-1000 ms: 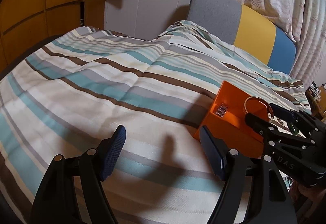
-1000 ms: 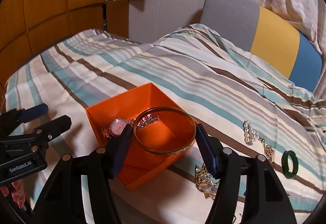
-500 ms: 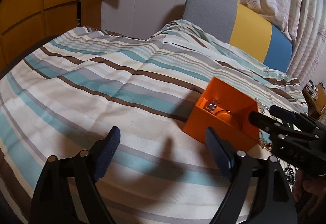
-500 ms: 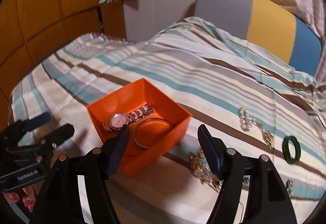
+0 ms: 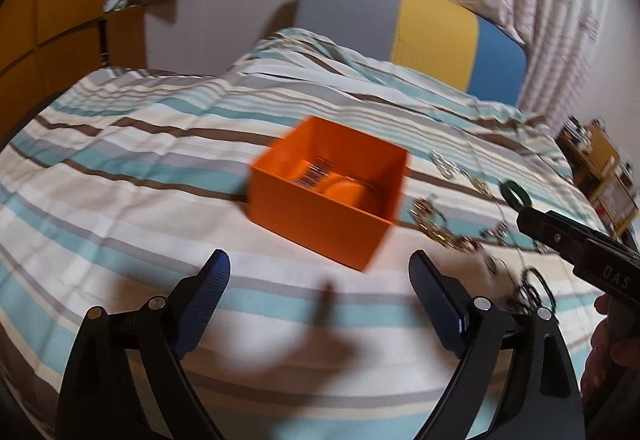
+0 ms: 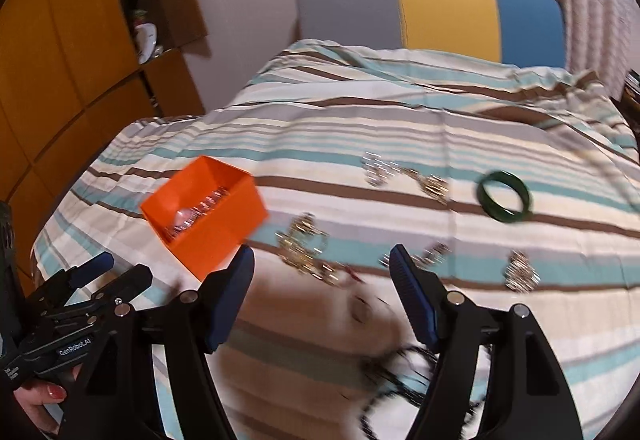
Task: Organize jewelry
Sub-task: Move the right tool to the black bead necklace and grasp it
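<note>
Bangle (image 5: 352, 188), held by the right tongs (image 6: 322, 272) a second ago, now lies inside the orange box (image 5: 320, 216) mid-bed beside the watch (image 6: 188, 218). Right tongs empty, wide; left tongs (image 5: 318, 280) empty, opening wider.

Bare striped bedspread (image 5: 120, 208) lies open ahead-left of the left gripper (image 5: 318, 272).
Ahead-right, the square orange box (image 5: 316, 216) and scattered gold chains (image 5: 436, 228) obstruct.

Matt orange box (image 5: 320, 228) on striped cloth bedspread (image 5: 120, 176); glossy green bangle (image 6: 505, 197); shiny gold-coloured chains (image 6: 304, 248).
</note>
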The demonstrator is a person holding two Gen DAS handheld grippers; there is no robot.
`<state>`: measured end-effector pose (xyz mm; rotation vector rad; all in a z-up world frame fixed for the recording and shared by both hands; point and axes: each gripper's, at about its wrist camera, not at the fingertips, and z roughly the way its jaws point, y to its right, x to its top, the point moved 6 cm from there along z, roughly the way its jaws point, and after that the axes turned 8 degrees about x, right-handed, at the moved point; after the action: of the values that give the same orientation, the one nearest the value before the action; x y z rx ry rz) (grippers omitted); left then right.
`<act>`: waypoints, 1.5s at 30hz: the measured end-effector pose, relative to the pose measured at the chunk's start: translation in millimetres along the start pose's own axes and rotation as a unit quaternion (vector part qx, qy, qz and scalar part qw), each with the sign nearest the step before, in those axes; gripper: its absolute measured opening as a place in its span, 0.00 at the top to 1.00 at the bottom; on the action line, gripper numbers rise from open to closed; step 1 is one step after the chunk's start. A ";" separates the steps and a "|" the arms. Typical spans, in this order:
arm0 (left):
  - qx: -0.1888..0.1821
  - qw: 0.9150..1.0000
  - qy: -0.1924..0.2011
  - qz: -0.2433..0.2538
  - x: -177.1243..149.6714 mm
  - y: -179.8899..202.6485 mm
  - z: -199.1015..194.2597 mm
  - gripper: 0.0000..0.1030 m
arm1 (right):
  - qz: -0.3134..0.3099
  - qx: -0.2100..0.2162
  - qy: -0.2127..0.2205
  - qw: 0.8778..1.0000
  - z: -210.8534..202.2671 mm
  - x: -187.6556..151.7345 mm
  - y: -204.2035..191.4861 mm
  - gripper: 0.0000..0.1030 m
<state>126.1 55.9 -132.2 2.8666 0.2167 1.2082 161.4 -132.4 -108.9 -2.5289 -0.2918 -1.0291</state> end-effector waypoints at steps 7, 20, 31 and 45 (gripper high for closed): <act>-0.035 0.998 -0.017 0.046 -17.9 39.5 -2.2 0.12 | 0.048 -0.039 -0.009 0.998 -31.2 -38.1 58.6 0.29; -0.056 0.993 -0.061 0.085 -44.7 76.7 9.6 0.12 | 0.085 -0.038 -0.033 0.995 -41.3 -83.2 104.7 0.07; -0.034 0.993 -0.060 0.092 -43.1 77.7 12.7 0.12 | 0.018 -0.006 -0.078 0.997 -7.8 -82.9 68.3 0.06; -0.030 0.993 -0.053 0.097 -35.2 85.2 17.9 0.12 | -0.019 -0.025 -0.066 0.997 -7.3 -86.3 65.0 0.81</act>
<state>124.7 -32.7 -163.4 2.9441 -0.1010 1.0627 117.3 -198.0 -183.0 -2.6512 -0.3574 -0.8951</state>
